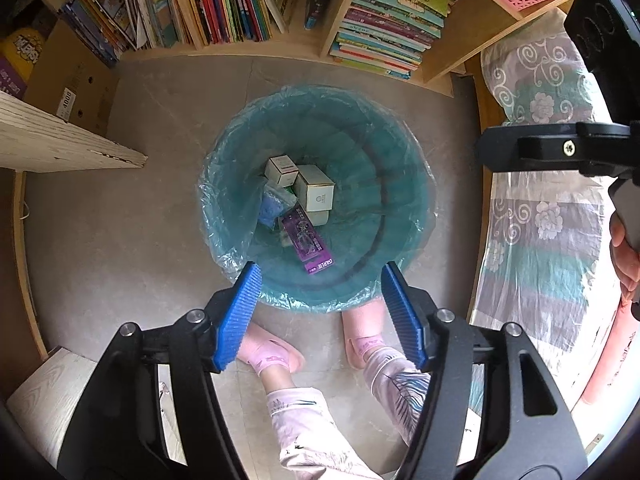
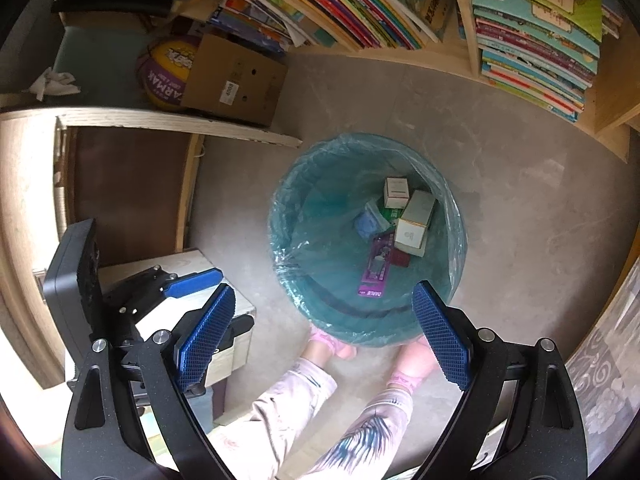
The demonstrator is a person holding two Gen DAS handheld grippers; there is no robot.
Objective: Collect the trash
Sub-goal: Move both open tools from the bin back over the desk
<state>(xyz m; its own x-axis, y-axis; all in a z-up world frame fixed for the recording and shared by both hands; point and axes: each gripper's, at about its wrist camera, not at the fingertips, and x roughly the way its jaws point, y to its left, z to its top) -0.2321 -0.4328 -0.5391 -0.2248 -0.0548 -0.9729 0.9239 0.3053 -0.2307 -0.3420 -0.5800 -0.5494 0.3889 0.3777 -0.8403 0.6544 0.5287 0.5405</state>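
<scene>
A round trash bin (image 1: pixel 400 152) lined with a teal plastic bag stands on the floor, seen from above in both wrist views. In it lie two white cartons (image 1: pixel 314 194), a purple package (image 1: pixel 308 240) and a blue packet (image 1: pixel 270 206). My left gripper (image 1: pixel 320 270) hangs over the bin's near rim, open, with nothing between its blue pads. My right gripper (image 2: pixel 325 290) is also open and empty, above the near rim of the bin (image 2: pixel 280 220). The cartons (image 2: pixel 414 220) and the purple package (image 2: pixel 378 266) show there too. The left gripper's body (image 2: pixel 132 300) appears at the left.
Bookshelves (image 1: pixel 240 8) full of books stand behind the bin. A cardboard box (image 2: pixel 236 80) and a yellow ball (image 2: pixel 168 76) sit at the far left. The person's feet in pink slippers (image 1: pixel 280 352) stand close to the bin. A cloth-covered table (image 1: pixel 540 220) lies to the right.
</scene>
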